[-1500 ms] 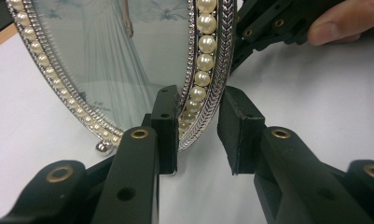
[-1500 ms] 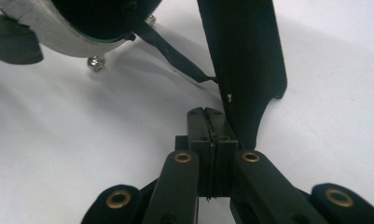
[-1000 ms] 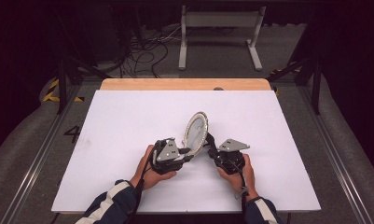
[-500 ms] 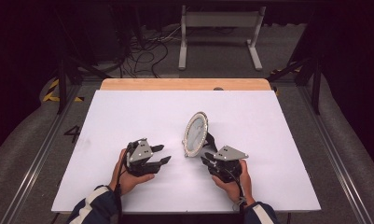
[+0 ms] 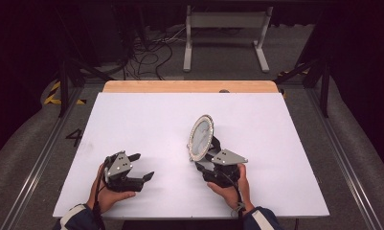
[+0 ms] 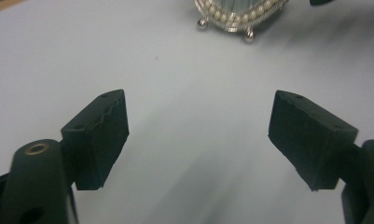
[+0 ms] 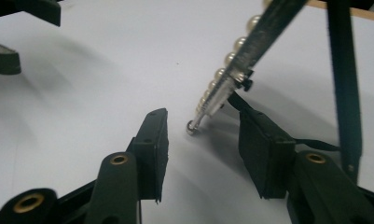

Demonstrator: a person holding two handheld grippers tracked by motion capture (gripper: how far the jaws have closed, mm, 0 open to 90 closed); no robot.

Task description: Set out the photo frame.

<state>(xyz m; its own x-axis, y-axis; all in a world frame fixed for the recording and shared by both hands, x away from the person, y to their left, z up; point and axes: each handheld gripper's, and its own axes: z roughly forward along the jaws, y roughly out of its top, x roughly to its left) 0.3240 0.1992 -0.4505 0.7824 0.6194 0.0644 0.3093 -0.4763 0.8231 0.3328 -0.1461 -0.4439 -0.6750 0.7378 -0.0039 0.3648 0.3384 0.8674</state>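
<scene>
An oval frame (image 5: 200,137) rimmed with pearl beads stands upright on the white table top (image 5: 132,120), propped on its back strut (image 7: 343,84). My right gripper (image 5: 206,155) sits just behind and below it. Its jaws have just been opening, and the frame's lower edge (image 7: 240,56) and ball foot lie between the pads without being pressed. My left gripper (image 5: 142,166) is well to the left of the frame, near the front edge. Its jaws have also just been opening, with nothing between them. The left gripper view shows the frame's bottom (image 6: 238,11) far ahead of the left gripper (image 6: 198,135).
A wooden strip (image 5: 189,86) runs along the table's far edge. Beyond it on the dark floor are cables (image 5: 151,52) and a grey metal stand (image 5: 223,33). Rails run along both sides of the table.
The left gripper has let go of the frame and moved left toward the table's front left. The right gripper has loosened and slid slightly back. The frame stands on its own.
</scene>
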